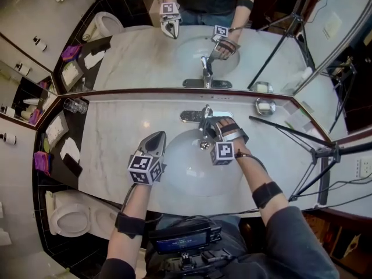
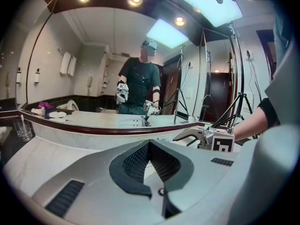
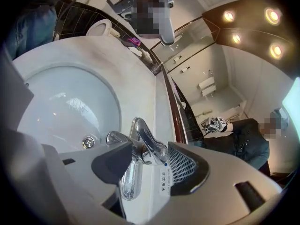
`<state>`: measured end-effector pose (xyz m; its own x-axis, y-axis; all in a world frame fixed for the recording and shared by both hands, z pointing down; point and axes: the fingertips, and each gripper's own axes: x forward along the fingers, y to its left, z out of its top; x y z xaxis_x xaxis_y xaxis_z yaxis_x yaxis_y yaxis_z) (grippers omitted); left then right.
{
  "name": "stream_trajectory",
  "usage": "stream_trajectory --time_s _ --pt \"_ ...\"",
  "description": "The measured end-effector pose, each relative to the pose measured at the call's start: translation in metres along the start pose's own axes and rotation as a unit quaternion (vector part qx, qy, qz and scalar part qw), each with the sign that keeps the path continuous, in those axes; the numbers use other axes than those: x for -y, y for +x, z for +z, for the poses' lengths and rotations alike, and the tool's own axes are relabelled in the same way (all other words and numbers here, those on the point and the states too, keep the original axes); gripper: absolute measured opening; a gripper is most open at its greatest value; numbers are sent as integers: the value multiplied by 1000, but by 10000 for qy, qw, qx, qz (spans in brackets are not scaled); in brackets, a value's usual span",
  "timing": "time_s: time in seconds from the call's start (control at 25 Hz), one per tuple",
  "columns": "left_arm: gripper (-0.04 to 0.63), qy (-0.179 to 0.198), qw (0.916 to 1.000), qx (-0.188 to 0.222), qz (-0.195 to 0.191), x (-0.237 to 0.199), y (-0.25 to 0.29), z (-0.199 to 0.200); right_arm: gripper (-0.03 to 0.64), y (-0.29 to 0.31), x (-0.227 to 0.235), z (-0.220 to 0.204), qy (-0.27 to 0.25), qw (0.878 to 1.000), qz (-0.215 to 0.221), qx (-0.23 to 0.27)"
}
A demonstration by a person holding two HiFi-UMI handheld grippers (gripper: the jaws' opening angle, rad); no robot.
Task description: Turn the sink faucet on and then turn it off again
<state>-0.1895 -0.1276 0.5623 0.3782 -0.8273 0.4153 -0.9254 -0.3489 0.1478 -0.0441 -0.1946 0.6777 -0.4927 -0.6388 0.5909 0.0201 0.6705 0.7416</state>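
Note:
The chrome faucet (image 1: 204,116) stands at the back rim of the white basin (image 1: 180,167), its lever (image 3: 143,132) pointing over the bowl. My right gripper (image 1: 208,127) has come in from the basin side and is open, with one jaw on each side of the faucet body. In the right gripper view the dark pads (image 3: 176,165) flank the chrome without clearly pressing on it. No water shows at the spout or around the drain (image 3: 87,142). My left gripper (image 1: 156,139) hovers over the basin's left rim, shut and empty, and its pads (image 2: 140,161) meet at the tips.
A mirror runs along the back of the marble counter (image 1: 122,132). A glass (image 1: 74,105) stands at the far left and a soap dish (image 1: 265,106) at the right. Folded towels (image 1: 56,129) lie on the dark side shelf. A tripod (image 1: 317,154) stands to the right, and a toilet (image 1: 70,220) is at lower left.

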Motion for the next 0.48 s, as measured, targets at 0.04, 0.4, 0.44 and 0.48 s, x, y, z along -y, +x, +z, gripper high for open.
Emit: stream_trajectory --time_s 0.04,0.4,0.44,0.48 --pt "0 -9 10000 -10 18 -2 -1 -1 262 4 -1 0 -48 10000 24 -25" --pt "0 -129 9998 -108 121 -16 -2 -14 261 34 0 1 -319 9994 65 -131" --pt "0 -135 9998 -118 129 -16 -1 -15 261 36 1 1 -351 9993 45 -131" --pt "0 -142 9997 -126 137 -17 0 -16 261 39 2 1 -381 9992 25 -129"
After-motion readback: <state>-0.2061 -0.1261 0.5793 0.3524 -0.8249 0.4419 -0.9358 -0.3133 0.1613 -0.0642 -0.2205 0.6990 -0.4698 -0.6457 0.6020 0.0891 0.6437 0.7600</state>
